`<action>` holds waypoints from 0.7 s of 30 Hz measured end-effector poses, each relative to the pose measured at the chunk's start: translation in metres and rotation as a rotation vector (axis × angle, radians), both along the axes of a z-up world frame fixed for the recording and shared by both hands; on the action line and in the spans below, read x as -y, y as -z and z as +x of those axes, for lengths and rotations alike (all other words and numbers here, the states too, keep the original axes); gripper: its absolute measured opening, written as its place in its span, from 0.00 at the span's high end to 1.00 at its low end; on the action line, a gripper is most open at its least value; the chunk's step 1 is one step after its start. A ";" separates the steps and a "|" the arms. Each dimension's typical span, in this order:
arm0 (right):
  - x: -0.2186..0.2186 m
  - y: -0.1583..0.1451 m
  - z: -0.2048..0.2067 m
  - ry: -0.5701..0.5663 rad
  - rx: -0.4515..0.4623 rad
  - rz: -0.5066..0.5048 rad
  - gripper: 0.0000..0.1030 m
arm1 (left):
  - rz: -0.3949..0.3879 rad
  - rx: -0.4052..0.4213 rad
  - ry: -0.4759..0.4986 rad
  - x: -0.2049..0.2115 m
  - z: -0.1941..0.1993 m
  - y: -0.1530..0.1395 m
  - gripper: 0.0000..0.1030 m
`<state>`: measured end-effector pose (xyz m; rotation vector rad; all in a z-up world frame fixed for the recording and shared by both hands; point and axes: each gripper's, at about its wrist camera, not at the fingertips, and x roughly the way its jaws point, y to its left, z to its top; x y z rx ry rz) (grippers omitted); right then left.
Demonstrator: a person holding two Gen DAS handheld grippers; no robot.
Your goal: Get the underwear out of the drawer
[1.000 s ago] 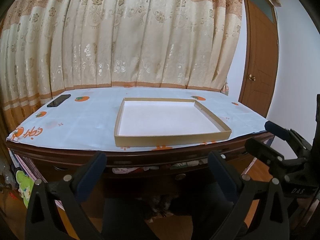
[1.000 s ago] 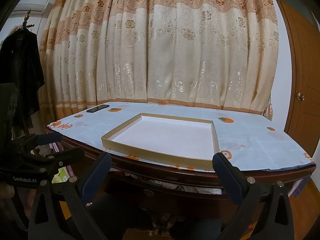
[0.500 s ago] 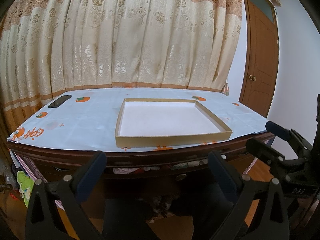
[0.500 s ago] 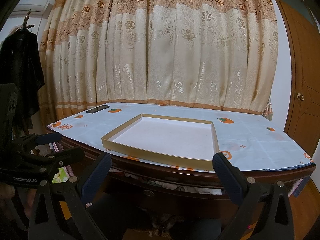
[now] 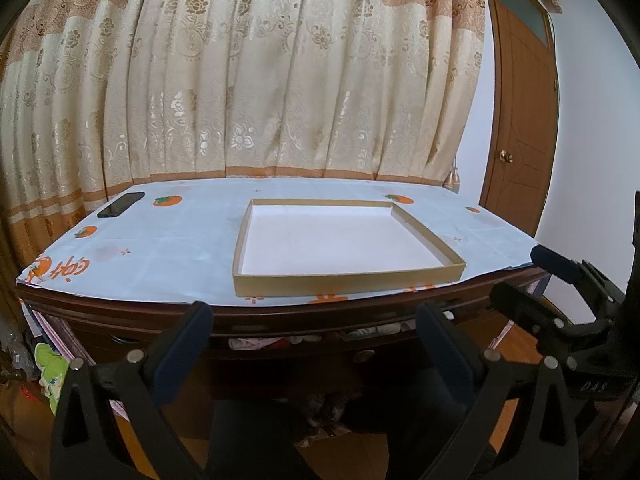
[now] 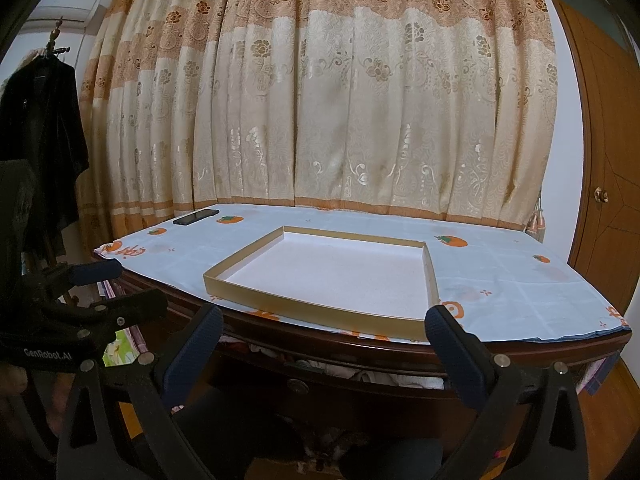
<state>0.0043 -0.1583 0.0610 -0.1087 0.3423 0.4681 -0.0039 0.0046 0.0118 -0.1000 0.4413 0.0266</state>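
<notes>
The dark wooden drawer (image 5: 304, 354) under the table edge is slightly open, with a round knob (image 5: 363, 356). Pale and pink underwear (image 5: 256, 343) pokes out of the gap; it also shows in the right wrist view (image 6: 384, 376). My left gripper (image 5: 314, 320) is open and empty, in front of the drawer and a little away from it. My right gripper (image 6: 326, 322) is open and empty, at a similar distance. Each gripper shows at the edge of the other's view.
A shallow gold-rimmed box (image 5: 348, 278) with a white inside lies on the table's pale persimmon-print cloth (image 5: 160, 248). A black phone (image 5: 121, 204) lies at the far left. Curtains hang behind, a wooden door (image 5: 520, 128) stands right, dark clothes (image 6: 36, 120) hang left.
Both views have barely shifted; the grippers stay open and hold about the same place in front of the drawer.
</notes>
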 end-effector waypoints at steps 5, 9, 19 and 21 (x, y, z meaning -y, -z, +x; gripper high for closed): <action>0.000 -0.001 0.001 0.005 0.004 0.003 0.01 | 0.000 0.002 -0.002 -0.003 0.001 -0.002 0.00; 0.000 0.000 0.003 0.008 0.007 0.005 0.01 | 0.001 0.002 -0.002 -0.001 0.000 -0.001 0.00; 0.001 0.001 0.003 0.019 0.020 0.001 0.01 | 0.002 0.003 -0.003 -0.003 -0.001 -0.001 0.00; 0.002 0.001 0.004 0.018 0.018 0.005 0.01 | 0.003 0.003 -0.003 -0.004 0.000 -0.002 0.00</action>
